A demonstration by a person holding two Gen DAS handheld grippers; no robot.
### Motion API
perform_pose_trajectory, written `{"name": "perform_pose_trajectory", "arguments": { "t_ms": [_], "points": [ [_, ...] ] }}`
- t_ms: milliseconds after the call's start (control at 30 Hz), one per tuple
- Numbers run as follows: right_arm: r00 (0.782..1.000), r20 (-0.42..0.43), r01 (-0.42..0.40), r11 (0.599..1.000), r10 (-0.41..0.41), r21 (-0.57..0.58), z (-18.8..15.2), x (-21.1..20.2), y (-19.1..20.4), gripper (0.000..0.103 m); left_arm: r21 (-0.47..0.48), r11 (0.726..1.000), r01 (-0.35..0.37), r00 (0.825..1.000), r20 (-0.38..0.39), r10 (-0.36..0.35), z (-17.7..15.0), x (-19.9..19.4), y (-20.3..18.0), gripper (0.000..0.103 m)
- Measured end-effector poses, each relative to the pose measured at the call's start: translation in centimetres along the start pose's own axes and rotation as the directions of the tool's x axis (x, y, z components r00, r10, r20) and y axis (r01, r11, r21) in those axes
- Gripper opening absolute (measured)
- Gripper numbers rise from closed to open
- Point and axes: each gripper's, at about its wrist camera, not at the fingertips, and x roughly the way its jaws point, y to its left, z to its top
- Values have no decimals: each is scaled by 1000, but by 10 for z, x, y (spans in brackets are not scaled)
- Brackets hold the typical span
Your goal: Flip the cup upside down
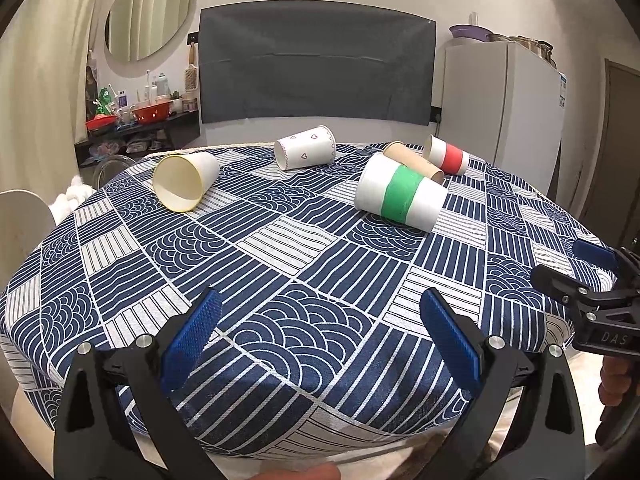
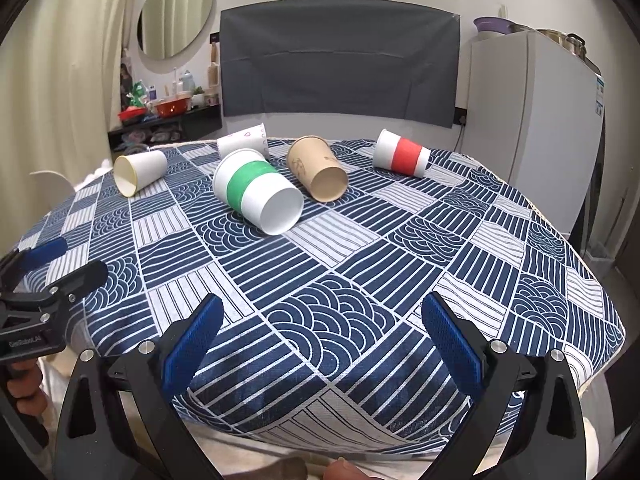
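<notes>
Several paper cups lie on their sides on the blue patterned tablecloth [image 1: 280, 264]: a white cup with a green band [image 1: 400, 194] [image 2: 256, 196], a plain white cup [image 1: 186, 186] [image 2: 140, 172], a heart-print cup [image 1: 306, 153] [image 2: 244, 142], a brown cup [image 1: 414, 162] [image 2: 318, 174] and a red-banded cup [image 1: 446, 155] [image 2: 402, 154]. My left gripper [image 1: 320, 336] is open and empty above the table's near edge. My right gripper [image 2: 320, 340] is open and empty, likewise near the front edge. Each gripper shows at the side of the other's view.
A white fridge [image 2: 536, 120] stands at the back right. A dark cloth panel [image 1: 316, 64] hangs on the wall behind the table. A cluttered shelf [image 1: 136, 120] and a round mirror [image 1: 150, 14] are at the back left. A white chair [image 1: 24, 224] stands at the left.
</notes>
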Motion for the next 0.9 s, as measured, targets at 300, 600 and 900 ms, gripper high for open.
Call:
{"name": "perform_pose_trajectory", "arguments": {
  "t_ms": [300, 600, 900],
  "points": [
    [1000, 8, -1, 1000, 1, -1, 0, -2, -1, 95, 7, 1000, -12, 1000, 7, 12, 1, -3, 0, 97],
    [1000, 7, 0, 1000, 0, -3, 0, -2, 0, 95, 25, 1000, -11, 1000, 8, 10, 0, -3, -3, 97],
    [1000, 3, 1, 1000, -1, -6, 1, 0, 0, 95, 30, 1000, -7, 1000, 1, 7, -1, 0, -4, 97]
  ]
}}
